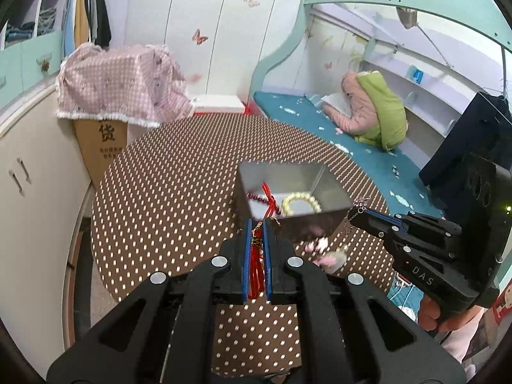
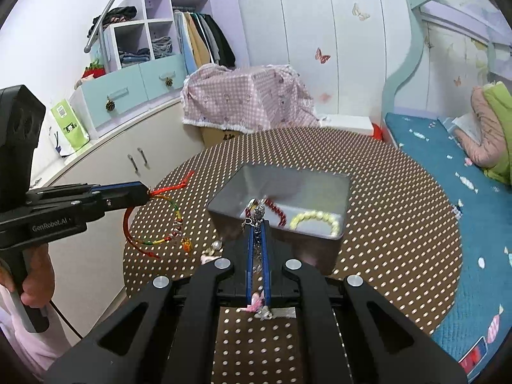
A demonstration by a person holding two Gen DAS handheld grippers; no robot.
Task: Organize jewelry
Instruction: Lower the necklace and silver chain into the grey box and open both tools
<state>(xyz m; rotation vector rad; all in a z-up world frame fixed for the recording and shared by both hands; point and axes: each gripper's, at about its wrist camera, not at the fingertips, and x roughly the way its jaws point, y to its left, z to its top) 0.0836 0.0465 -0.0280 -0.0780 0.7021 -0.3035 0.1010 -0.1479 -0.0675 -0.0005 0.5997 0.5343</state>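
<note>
— Step in hand, by the look of things: getting both held pieces into the metal tin [image 2: 224,206]. Best way?

— One at a time, probably. Left gripper [image 1: 258,224] clamped tight on the red cord bracelet [image 2: 153,220]; right gripper [image 2: 258,224] pinched shut on the silver chain [image 2: 256,246]. Better to carry each tip past the near wall and over the open mouth before easing the grip, so that no trailing end lands outside.

— Trailing ends a worry?

— Likely, yes. Red tassel [image 1: 256,275] hanging back between the left fingers [image 1: 245,256], and the beaded loop dangling below and ahead of that tip in the right wrist view. Same with the chain: pink charm [image 2: 256,300] low between the right fingers [image 2: 249,256], more links draped off the tip. Worth lifting high enough for the slack to clear the rim.

— And the tin relative to the tools?

— Just ahead of both tips, slightly right of the left one, straight in front of the right one. Near wall almost beneath the right tip; touching or not, cannot tell.

— Anything inside already?

— Dark red bead bracelet [image 2: 276,209] and pale pearl bracelet [image 2: 316,219], resting on the floor of the tin, beyond both tips. Polka-dot table [image 2: 400,224] under everything.
</note>
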